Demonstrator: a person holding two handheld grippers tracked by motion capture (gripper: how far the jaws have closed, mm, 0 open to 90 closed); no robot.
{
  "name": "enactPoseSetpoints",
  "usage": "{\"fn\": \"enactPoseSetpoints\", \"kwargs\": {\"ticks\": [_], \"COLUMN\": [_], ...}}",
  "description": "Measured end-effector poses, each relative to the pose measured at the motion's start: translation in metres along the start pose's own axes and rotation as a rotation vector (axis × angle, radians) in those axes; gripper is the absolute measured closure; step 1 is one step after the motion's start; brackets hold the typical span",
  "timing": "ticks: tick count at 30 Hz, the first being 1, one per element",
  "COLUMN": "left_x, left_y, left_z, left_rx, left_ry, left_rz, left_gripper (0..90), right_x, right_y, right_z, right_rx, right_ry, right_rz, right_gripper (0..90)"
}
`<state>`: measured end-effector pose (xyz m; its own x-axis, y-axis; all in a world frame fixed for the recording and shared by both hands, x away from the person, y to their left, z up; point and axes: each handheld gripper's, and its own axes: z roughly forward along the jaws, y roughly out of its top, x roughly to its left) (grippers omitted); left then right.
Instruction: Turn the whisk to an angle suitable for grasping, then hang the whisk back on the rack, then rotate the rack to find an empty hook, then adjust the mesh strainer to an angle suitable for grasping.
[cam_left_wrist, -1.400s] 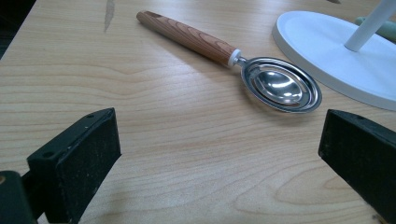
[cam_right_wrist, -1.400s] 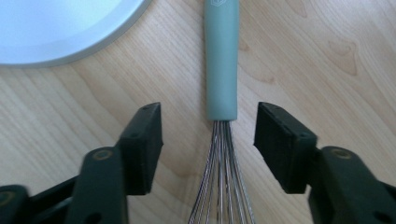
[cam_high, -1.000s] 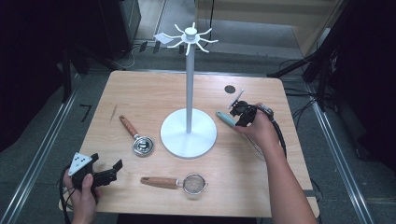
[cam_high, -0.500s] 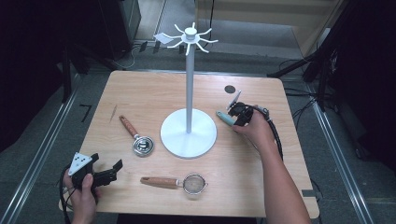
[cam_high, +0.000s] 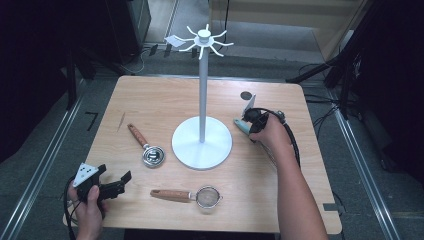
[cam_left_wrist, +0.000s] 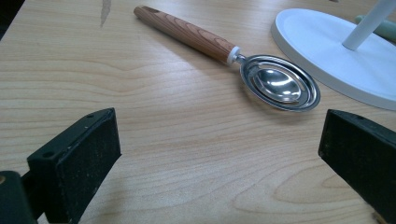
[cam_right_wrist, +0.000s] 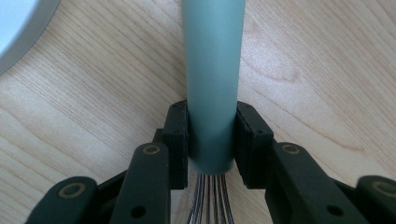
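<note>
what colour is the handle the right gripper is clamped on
Muted grey-green, on the whisk handle; clearest in the right gripper view, between the right hand-held gripper jaws.

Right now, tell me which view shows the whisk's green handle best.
The right gripper view: the green handle runs up the middle, clamped between the right gripper jaws, with wires below the grip. The high view gives just a small green tip beside the hand. The left gripper view catches a green sliver behind the white stand base.
</note>
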<state>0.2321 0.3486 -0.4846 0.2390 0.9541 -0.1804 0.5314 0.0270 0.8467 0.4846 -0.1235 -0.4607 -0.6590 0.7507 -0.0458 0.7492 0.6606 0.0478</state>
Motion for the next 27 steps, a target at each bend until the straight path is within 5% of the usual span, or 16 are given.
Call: {"fn": "enactPoseSetpoints", "kwargs": {"ticks": [12,19,27], "left_x": [0.0,-0.001,-0.001], "left_y": [0.0,0.0,0.0], "left_z": [0.0,0.0,0.0], "left_rx": [0.009,0.004,0.005], "left_ry": [0.003,0.007,0.007], "left_rz": [0.006,0.007,0.007], "left_gripper": [0.0,0.0,0.0], "right_x": [0.005,0.004,0.015], "right_y": [-0.007,-0.022,-0.044], "right_z": [-0.001,-0.015,-0.05], "right_rx": [-0.034,-0.162,-0.383], "right_ry": [-0.005,-0.013,0.044], "right_rz": [0.042,0.062,0.083], "right_gripper": [71.2,71.3,71.3]}}
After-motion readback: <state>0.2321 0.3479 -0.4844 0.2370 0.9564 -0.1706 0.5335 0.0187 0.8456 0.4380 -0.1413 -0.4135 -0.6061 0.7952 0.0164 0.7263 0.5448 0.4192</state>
